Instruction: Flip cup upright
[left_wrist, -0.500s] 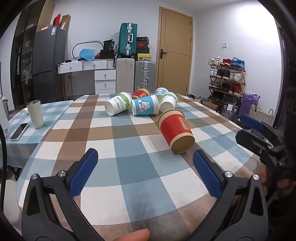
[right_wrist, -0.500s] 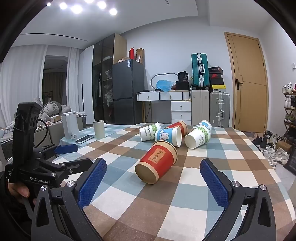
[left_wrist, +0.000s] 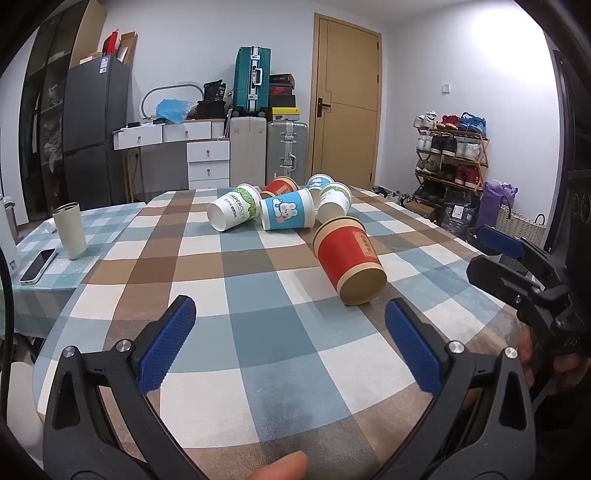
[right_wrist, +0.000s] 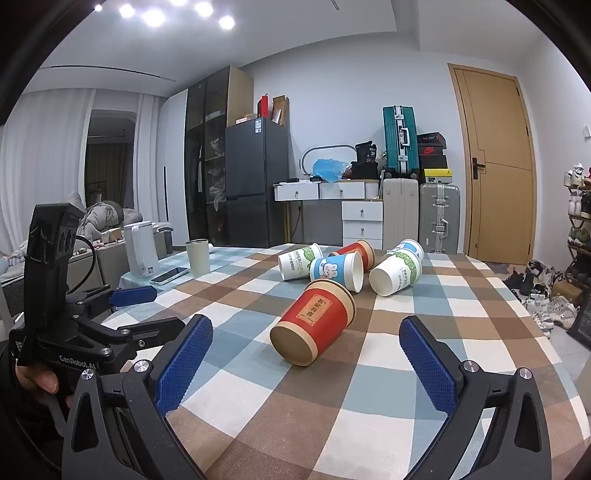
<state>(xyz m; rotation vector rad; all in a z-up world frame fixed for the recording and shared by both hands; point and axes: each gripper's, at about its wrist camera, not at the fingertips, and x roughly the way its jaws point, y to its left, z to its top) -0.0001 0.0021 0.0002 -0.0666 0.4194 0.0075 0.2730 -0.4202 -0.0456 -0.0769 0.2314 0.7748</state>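
Lying on its side on the checked tabletop (left_wrist: 258, 332), the red cup (left_wrist: 347, 258) points its closed base toward the near edge and its mouth toward the far edge; it sits right of the middle, with bare cloth on every side but the far one. Just behind it a cluster of five more tipped cups (left_wrist: 284, 210) crowds the way to the far edge, the blue rabbit cup (right_wrist: 334, 267) nearest and almost touching the red cup's rim.

The left gripper (left_wrist: 290, 347) hangs over the near edge, fingers spread wide and holding nothing, the red cup ahead and slightly right of its gap. The right gripper (right_wrist: 306, 365) is likewise released, the red cup's base just beyond its gap. At the left edge, on an adjoining cloth, stand a beige tumbler (left_wrist: 70, 230) and a phone (left_wrist: 37, 260), well apart from the cups.
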